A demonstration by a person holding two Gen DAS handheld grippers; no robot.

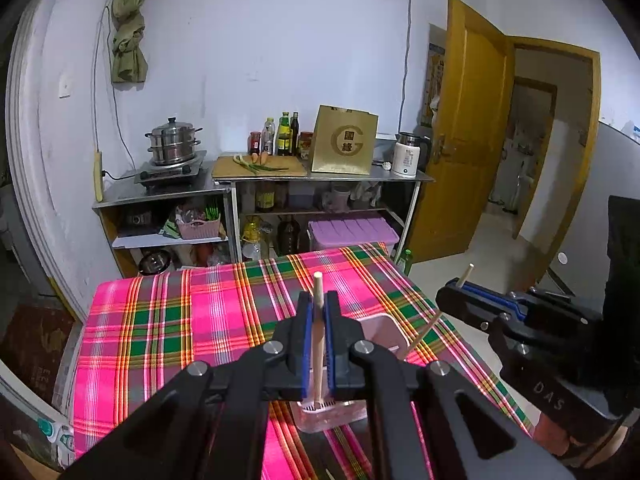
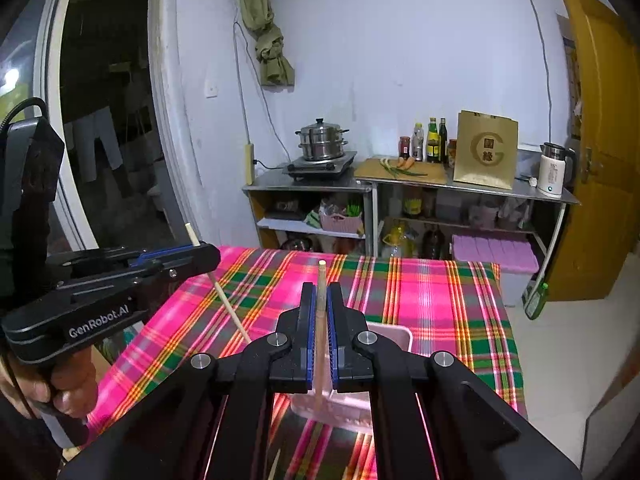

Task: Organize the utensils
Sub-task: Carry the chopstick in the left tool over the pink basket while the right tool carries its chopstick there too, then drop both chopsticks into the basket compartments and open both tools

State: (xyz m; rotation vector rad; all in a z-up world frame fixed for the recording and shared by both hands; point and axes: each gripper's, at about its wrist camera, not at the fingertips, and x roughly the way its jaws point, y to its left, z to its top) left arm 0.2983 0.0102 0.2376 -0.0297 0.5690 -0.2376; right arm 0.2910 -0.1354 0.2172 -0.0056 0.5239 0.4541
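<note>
While your left gripper [image 1: 319, 300] clamps one chopstick [image 1: 318, 344] upright above the pink holder [image 1: 384, 330] on the plaid tablecloth [image 1: 180, 320], your right gripper [image 2: 320, 294] pinches a second chopstick [image 2: 320, 332] just as tight. Both sticks hang over that holder, tips down

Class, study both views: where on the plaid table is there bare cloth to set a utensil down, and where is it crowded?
Bare: the plaid tablecloth from the pink holder to the far and left edges. Crowded: around the holder, where the left gripper and right gripper each hold a chopstick.
</note>
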